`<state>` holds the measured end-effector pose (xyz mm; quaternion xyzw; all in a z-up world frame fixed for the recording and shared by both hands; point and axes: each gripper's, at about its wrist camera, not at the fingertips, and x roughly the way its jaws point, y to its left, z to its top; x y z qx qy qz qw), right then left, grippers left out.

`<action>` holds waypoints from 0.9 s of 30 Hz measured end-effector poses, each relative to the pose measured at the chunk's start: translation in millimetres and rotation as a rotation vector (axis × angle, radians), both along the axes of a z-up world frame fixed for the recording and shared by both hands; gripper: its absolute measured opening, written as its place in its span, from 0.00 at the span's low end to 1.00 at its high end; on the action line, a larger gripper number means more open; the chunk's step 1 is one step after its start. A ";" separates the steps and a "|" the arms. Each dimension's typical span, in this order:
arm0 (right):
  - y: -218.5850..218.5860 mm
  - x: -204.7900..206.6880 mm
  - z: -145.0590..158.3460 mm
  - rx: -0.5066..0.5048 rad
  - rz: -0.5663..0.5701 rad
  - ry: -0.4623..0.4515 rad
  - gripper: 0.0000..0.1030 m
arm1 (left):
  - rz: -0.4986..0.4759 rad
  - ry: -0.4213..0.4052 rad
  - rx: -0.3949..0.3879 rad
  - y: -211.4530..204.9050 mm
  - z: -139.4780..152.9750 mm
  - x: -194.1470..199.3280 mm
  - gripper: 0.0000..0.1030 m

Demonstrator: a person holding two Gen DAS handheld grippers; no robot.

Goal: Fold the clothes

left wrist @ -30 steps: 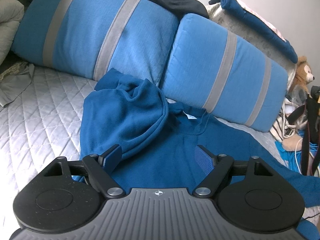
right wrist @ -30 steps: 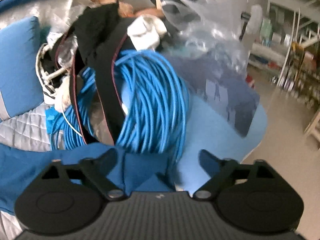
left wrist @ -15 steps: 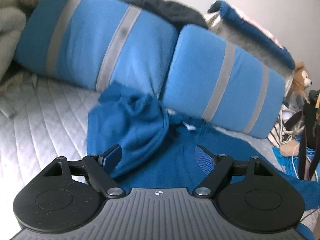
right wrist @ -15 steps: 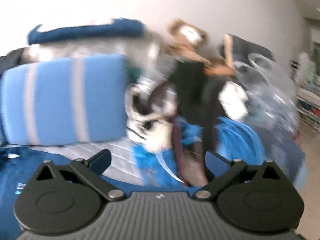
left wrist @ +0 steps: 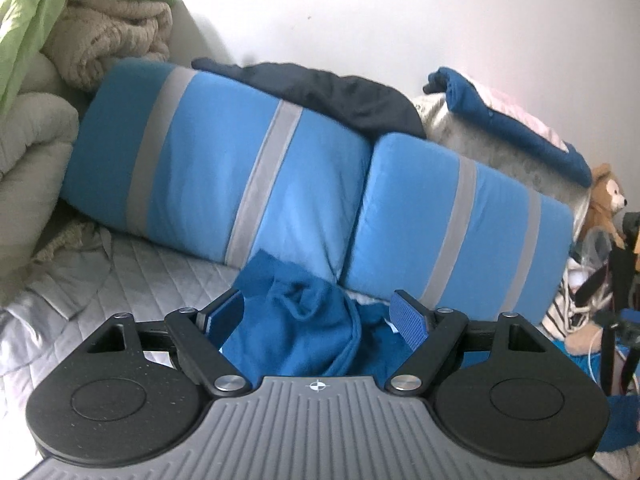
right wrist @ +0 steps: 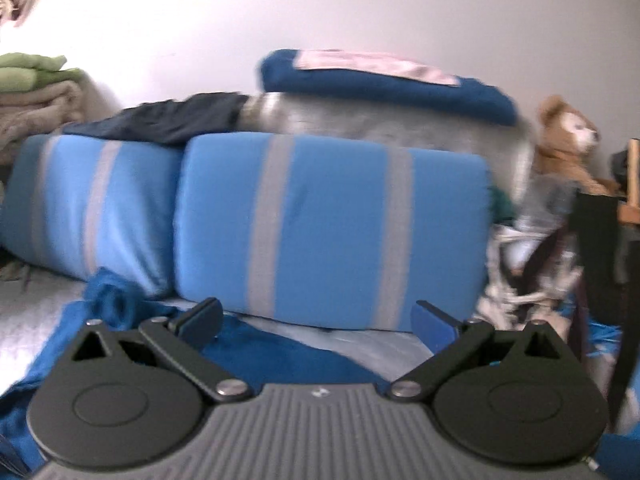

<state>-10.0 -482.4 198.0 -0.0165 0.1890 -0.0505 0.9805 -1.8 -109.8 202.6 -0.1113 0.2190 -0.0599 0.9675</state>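
A dark blue sweatshirt [left wrist: 296,332] lies crumpled on the grey quilted bed [left wrist: 120,280], in front of two blue pillows. My left gripper [left wrist: 318,312] is open and empty, raised just above the bunched part of the sweatshirt. The sweatshirt also shows in the right wrist view [right wrist: 280,356], spread flat under and to the left of my right gripper [right wrist: 320,318]. That gripper is open and empty, facing the right pillow [right wrist: 332,232].
Two blue pillows with grey stripes [left wrist: 248,176] lean along the wall. Folded blankets [left wrist: 92,40] are stacked at the left. A dark garment [left wrist: 340,96] and a folded blue one [left wrist: 504,128] lie behind the pillows. A teddy bear [left wrist: 604,200] and clutter sit at the right.
Both grippers have tilted upward and stayed open. The right gripper swung left from the cable clutter at the bedside to face the pillows. The sweatshirt has not moved.
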 end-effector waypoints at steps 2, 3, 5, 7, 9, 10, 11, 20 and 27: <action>24.0 10.5 -5.9 0.008 0.031 0.001 1.00 | 0.006 -0.011 0.001 3.0 6.0 0.3 0.78; 36.0 15.7 -8.8 0.012 0.046 0.002 1.00 | 0.010 -0.014 0.003 3.8 7.1 1.4 0.78; 59.7 28.6 -19.2 0.008 0.066 0.013 1.00 | 0.015 -0.012 0.008 4.9 7.6 4.3 0.78; 77.9 40.6 -31.8 0.010 0.076 0.027 1.00 | 0.019 -0.008 0.013 5.9 7.6 7.4 0.78; 93.5 52.1 -47.5 0.018 0.086 0.048 1.00 | 0.021 -0.004 0.016 7.3 6.8 9.1 0.78; 100.2 57.7 -56.5 0.024 0.090 0.061 1.00 | 0.022 -0.002 0.018 8.1 6.2 9.7 0.78; 103.6 60.7 -66.3 0.029 0.093 0.072 1.00 | 0.023 -0.001 0.020 8.8 5.6 10.3 0.78; 107.6 71.2 -134.7 0.079 0.085 0.182 1.00 | 0.032 -0.001 0.027 8.9 4.3 24.5 0.78; 99.8 75.7 -142.0 0.063 0.046 0.186 1.00 | 0.057 -0.003 0.021 5.8 5.2 44.5 0.78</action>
